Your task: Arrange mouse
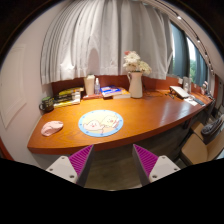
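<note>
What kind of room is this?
Probably a bedroom or study: a curved orange wooden desk under white curtains, with a white computer mouse and a vase of pale flowers. The gripper jaws hang open.

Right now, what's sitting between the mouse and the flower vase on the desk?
In the gripper view, a round blue mat lies between the mouse and the vase. The gripper hangs open, short of the desk.

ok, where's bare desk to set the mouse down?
Bare wood on the desk right of the round mat, in front of the vase; also between mat and mouse. The back edge is crowded: books, vase, clutter at right. Tongs open, short of the desk.
</note>
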Tool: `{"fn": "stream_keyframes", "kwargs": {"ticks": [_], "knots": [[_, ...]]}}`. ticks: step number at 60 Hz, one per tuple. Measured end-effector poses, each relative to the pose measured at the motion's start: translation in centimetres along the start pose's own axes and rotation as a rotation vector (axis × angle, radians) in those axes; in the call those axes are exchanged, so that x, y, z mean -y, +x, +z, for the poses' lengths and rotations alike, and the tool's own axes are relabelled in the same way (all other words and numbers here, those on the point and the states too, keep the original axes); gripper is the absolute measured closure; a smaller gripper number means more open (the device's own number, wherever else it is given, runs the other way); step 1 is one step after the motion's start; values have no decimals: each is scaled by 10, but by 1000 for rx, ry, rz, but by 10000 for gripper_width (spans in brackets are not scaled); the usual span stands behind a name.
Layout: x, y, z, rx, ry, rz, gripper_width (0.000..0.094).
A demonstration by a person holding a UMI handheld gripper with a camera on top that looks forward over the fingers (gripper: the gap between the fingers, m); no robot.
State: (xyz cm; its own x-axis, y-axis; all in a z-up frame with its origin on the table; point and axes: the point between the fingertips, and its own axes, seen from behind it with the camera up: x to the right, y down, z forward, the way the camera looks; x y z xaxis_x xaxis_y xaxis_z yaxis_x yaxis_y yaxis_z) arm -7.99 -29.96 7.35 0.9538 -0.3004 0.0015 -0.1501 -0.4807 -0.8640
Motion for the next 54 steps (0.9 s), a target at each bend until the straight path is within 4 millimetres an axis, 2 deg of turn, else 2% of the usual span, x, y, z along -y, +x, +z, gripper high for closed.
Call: {"fn": "stream_keyframes", "kwargs": {"ticks": [7, 11, 19, 25, 31, 37, 54], "knots": [[-31, -89, 17, 103, -49, -22, 174], [-40, -134, 25, 156, -71, -52, 164], [-41, -216, 45, 243, -81, -93, 161], [-38, -264, 64, 279, -94, -106, 161], [-29, -295, 86, 286, -93, -124, 163], [-20, -313, 109, 274, -99, -127, 161], [8, -348, 163, 260, -105, -149, 167]]}}
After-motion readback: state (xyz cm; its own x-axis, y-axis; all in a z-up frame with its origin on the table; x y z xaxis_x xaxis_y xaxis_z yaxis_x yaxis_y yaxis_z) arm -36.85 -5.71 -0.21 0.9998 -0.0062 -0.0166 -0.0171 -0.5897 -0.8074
